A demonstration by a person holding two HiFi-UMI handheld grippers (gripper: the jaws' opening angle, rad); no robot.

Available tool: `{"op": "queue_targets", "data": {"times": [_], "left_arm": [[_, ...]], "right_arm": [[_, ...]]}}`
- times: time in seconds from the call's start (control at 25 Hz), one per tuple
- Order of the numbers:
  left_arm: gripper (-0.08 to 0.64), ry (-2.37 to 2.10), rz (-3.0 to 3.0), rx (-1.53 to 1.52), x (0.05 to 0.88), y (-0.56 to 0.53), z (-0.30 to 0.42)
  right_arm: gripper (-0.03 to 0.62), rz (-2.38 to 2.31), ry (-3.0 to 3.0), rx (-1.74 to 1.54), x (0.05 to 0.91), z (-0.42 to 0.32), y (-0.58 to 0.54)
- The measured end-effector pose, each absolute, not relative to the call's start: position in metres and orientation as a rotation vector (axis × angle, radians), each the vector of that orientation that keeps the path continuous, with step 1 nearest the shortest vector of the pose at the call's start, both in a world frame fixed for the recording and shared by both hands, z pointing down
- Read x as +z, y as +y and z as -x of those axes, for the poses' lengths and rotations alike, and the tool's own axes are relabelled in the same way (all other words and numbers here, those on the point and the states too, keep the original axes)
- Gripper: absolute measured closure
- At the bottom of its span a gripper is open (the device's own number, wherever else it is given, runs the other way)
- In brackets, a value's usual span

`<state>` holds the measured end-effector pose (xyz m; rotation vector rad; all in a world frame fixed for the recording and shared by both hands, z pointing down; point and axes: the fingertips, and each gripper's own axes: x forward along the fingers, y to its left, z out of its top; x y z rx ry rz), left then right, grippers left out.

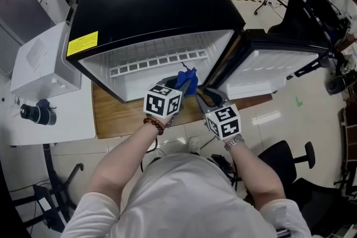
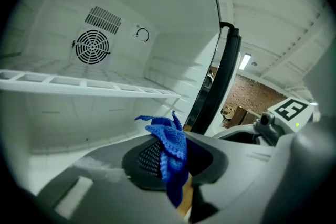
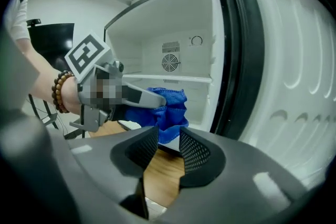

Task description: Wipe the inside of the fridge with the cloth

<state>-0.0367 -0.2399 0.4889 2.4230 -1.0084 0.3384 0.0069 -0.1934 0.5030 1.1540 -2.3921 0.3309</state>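
Fingers [image 2: 150, 158] of the left gripper [image 2: 176, 161] are pinched tight on the blue woolly cloth [image 2: 169, 139]. Most of it sticks up in a bunch past the tips, and a small tail hangs down below them. I think it is held that way so a fat soft lump goes first and does the rubbing, not the hard grey fingers. Just ahead of the tips is the open mouth of the small black fridge with a white inside [image 1: 156, 3], so the cloth is at the front edge and does not seem to touch a wall yet. Further in front and a bit above the fingers runs the white slatted shelf [image 2: 89, 84], and far behind it on the back wall is the round fan grille [image 2: 92, 46]. The right gripper [image 3: 168, 150] is just beside the left one. Its two netted pads [image 3: 195, 155] stand apart with nothing in them; the cloth sits just past their tips, and the brown wooden board [image 3: 160, 176] shows through the gap. It looks free to help, maybe with the white fridge door [image 3: 294, 60], which stands open off to its right. My guess is the wiping has not started, and the left gripper must push deeper inside.
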Motion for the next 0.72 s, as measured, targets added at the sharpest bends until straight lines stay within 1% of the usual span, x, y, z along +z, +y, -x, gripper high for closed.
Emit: {"op": "queue_targets", "data": {"times": [0.08, 0.12, 0.16, 0.2, 0.72], "left_arm": [[0.491, -1.039, -2.453, 0.352, 0.493, -0.245, 0.024], [0.491, -1.056, -2.463, 0.354, 0.494, -0.248, 0.019], [0.491, -1.074, -2.471, 0.351, 0.496, -0.251, 0.014], [0.491, -1.092, -2.477, 0.346, 0.498, -0.254, 0.009], [0.495, -1.245, -2.477, 0.237, 0.511, -0.297, -0.026]], "right_arm": [[0.474, -1.163, -2.375, 0.318, 0.501, -0.021, -0.197], [0.514, -1.164, -2.364, 0.31, 0.501, -0.026, -0.198], [0.571, -1.16, -2.351, 0.305, 0.501, -0.031, -0.198], [0.591, -1.149, -2.342, 0.303, 0.501, -0.035, -0.199], [0.591, -0.994, -2.373, 0.288, 0.501, -0.05, -0.198]]}}
